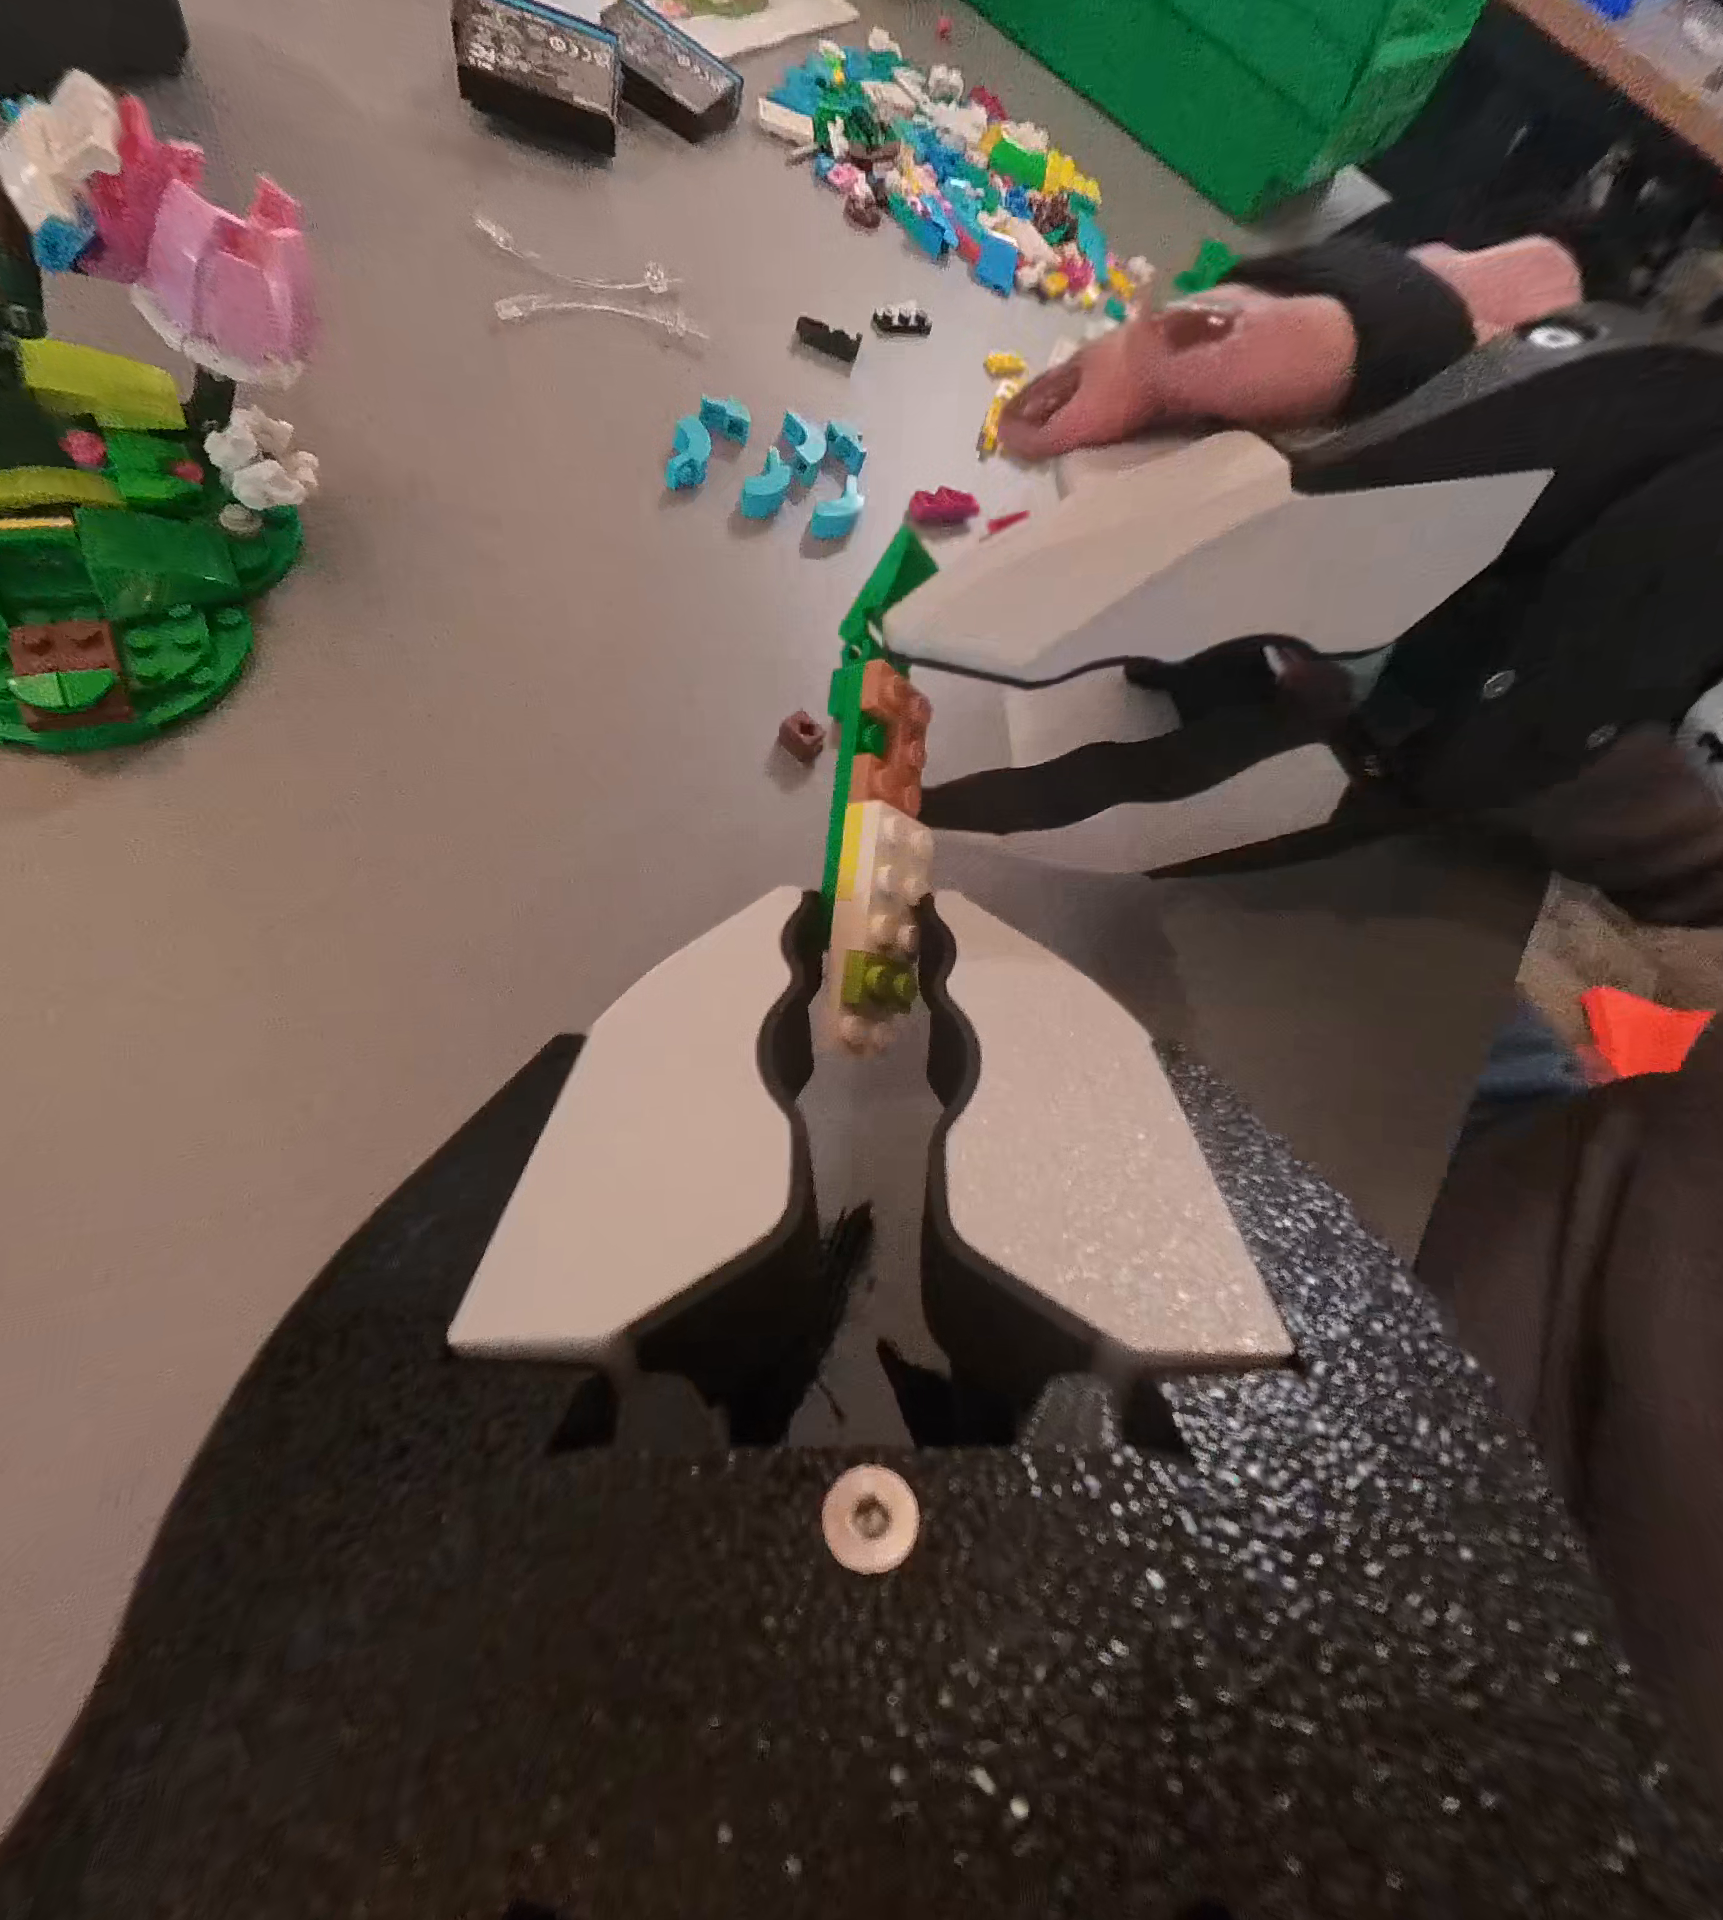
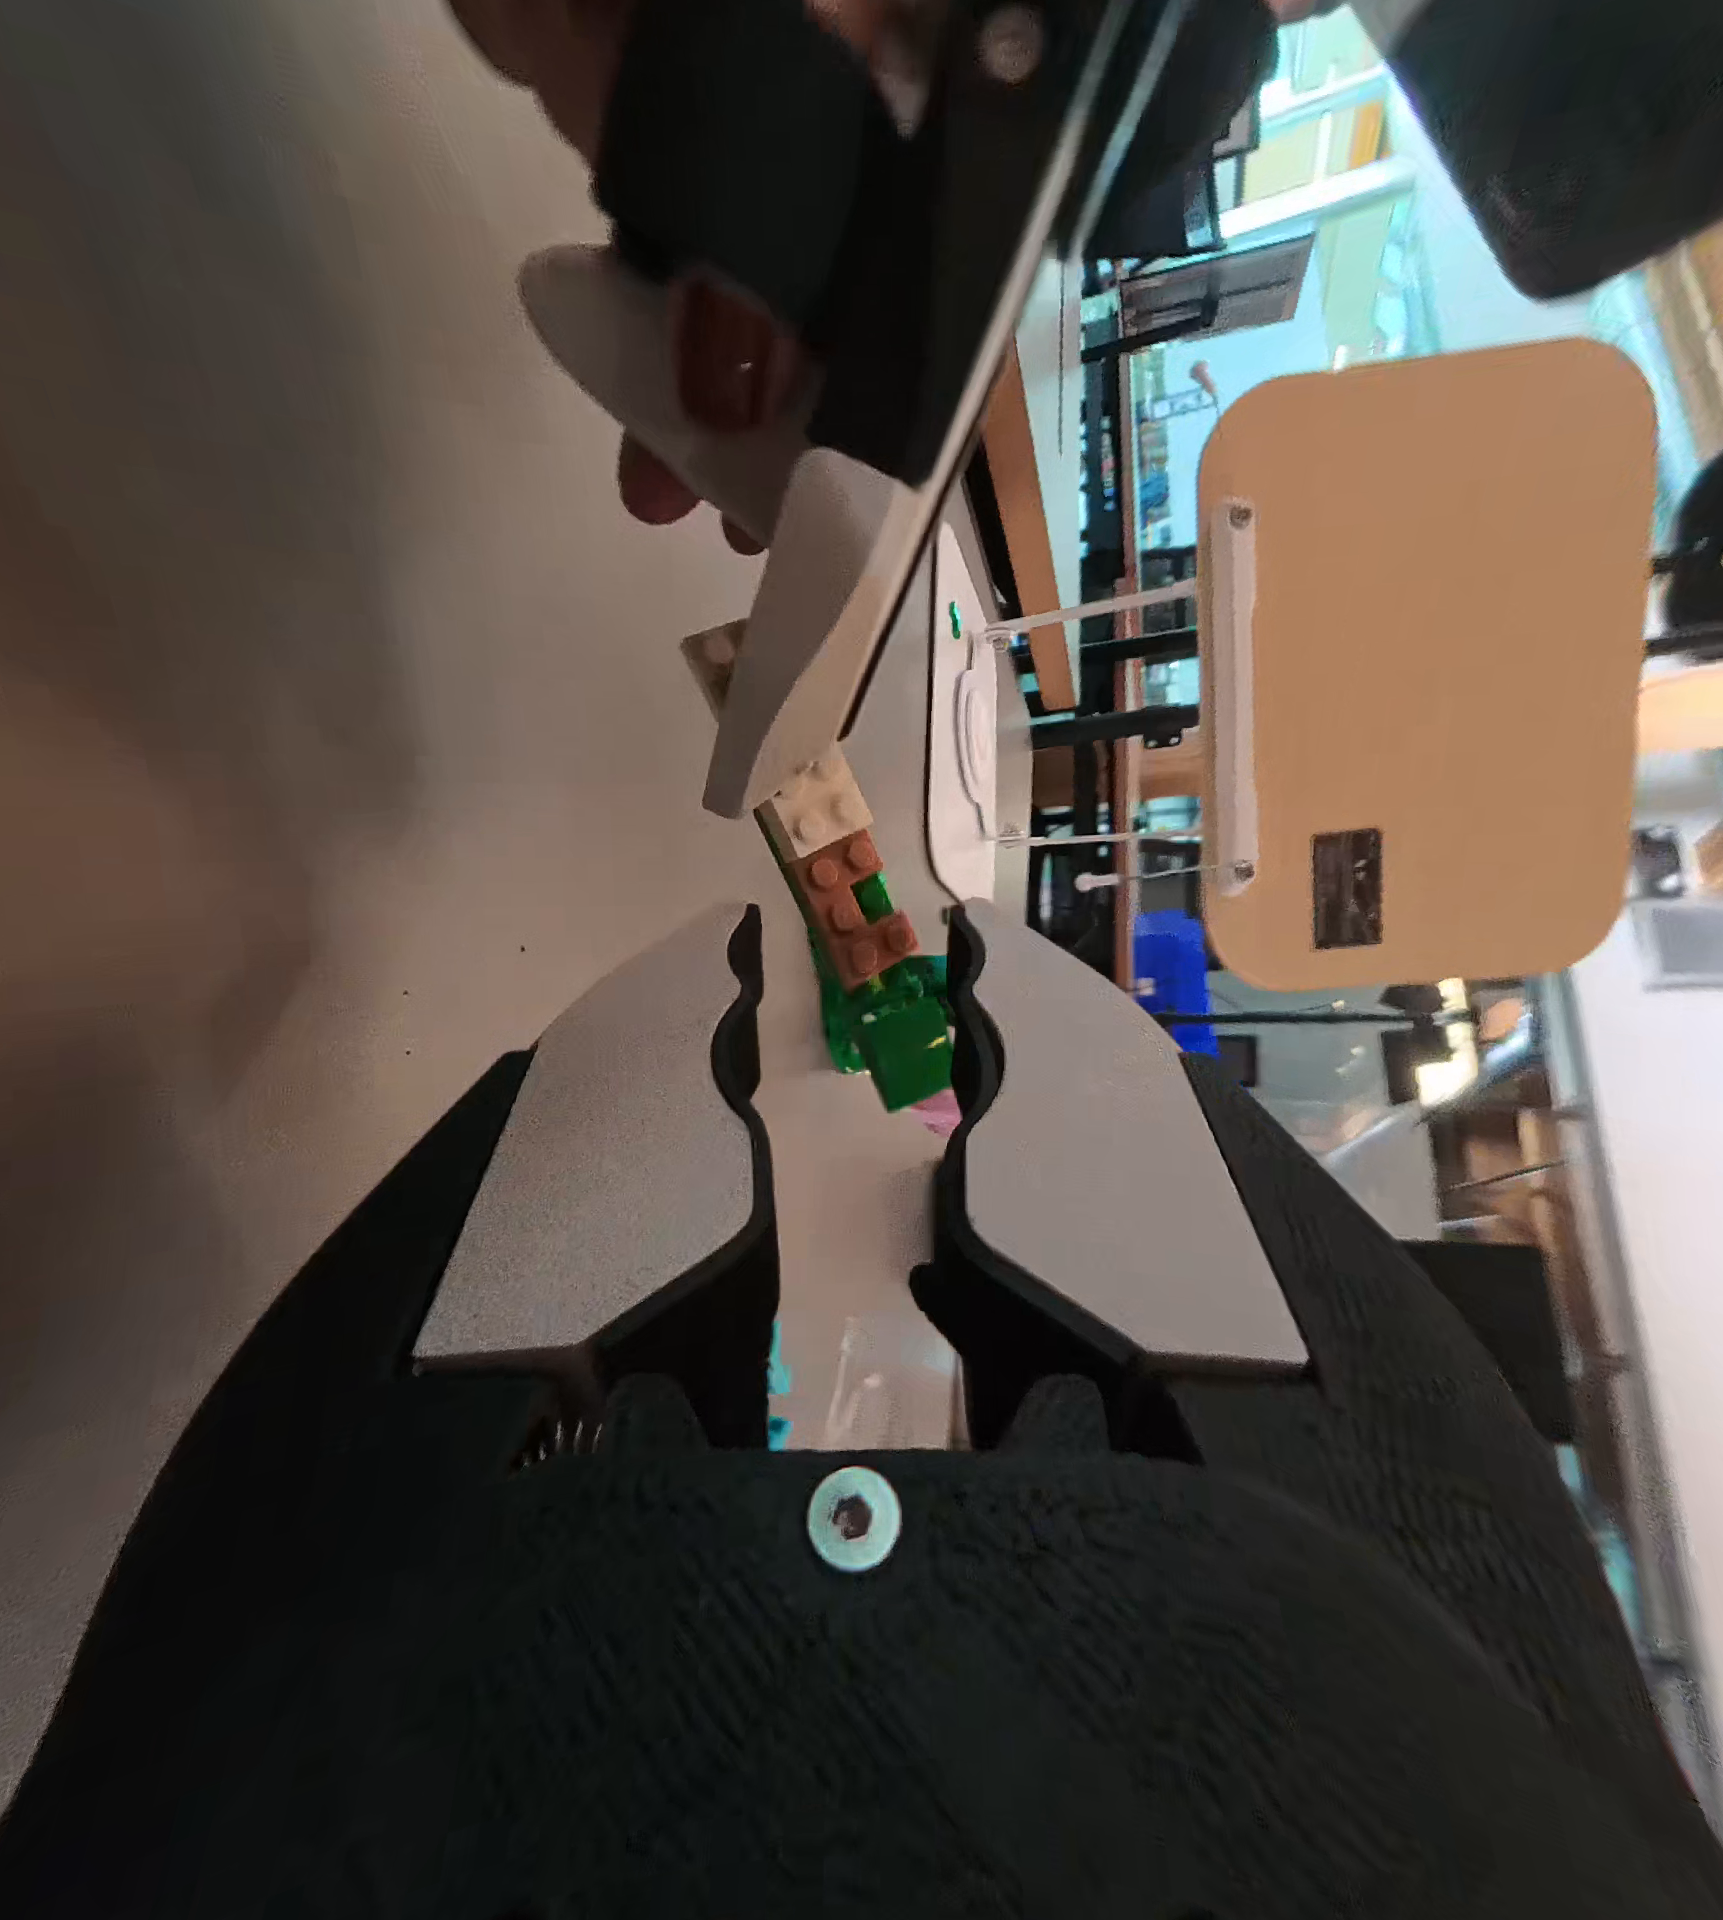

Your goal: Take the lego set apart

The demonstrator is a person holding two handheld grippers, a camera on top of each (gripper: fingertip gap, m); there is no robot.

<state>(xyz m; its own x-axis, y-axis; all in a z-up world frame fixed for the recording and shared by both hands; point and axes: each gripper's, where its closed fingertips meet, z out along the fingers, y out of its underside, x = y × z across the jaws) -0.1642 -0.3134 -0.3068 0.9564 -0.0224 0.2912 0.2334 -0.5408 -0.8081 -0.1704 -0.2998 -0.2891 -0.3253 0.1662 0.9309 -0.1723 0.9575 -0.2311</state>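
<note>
Left tool (image 1: 867, 966) clamps the strip's (image 1: 878, 800) white end; right tool (image 2: 852, 987), jaws apart, straddles its green end. Next: close, pull apart.

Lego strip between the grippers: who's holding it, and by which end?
The left gripper clamps the lego strip at its white-and-lime end. The right gripper has its jaws around the green end, not clearly closed.

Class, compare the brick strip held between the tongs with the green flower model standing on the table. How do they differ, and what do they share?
The brick strip is thin, flat and held off the table on edge by the left tongs; the flower model is bulky and stands free on its round base. The strip carries brown and white plates; the model has pink and white blooms. Both are still assembled and partly green.
</note>
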